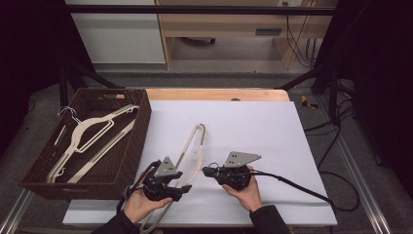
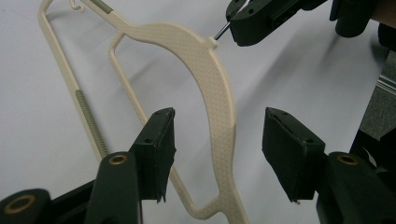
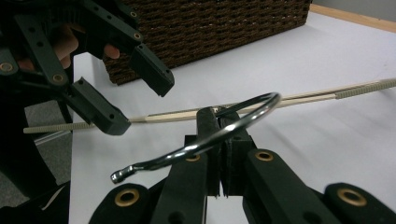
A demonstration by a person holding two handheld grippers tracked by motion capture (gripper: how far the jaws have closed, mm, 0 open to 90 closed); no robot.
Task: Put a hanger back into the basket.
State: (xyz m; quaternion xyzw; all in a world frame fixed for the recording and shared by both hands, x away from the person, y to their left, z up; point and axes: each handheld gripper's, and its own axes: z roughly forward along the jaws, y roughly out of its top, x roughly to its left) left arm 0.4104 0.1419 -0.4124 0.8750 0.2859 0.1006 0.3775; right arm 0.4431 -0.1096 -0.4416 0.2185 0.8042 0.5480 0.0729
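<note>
Cream hanger on white sheet, two grippers at it

White sheet (image 1: 253, 131) over the table; wicker basket (image 1: 136, 141) at left edge with two more hangers (image 1: 85, 134); cream hanger (image 1: 191, 146) lies flat just right of the basket, long axis running near edge to far, metal hook (image 3: 219, 135) pointing right; right gripper (image 1: 210, 170) clamped on the hook; left gripper (image 2: 217, 149) jaws apart, astride the hanger's arm, pads not pressing.
</note>
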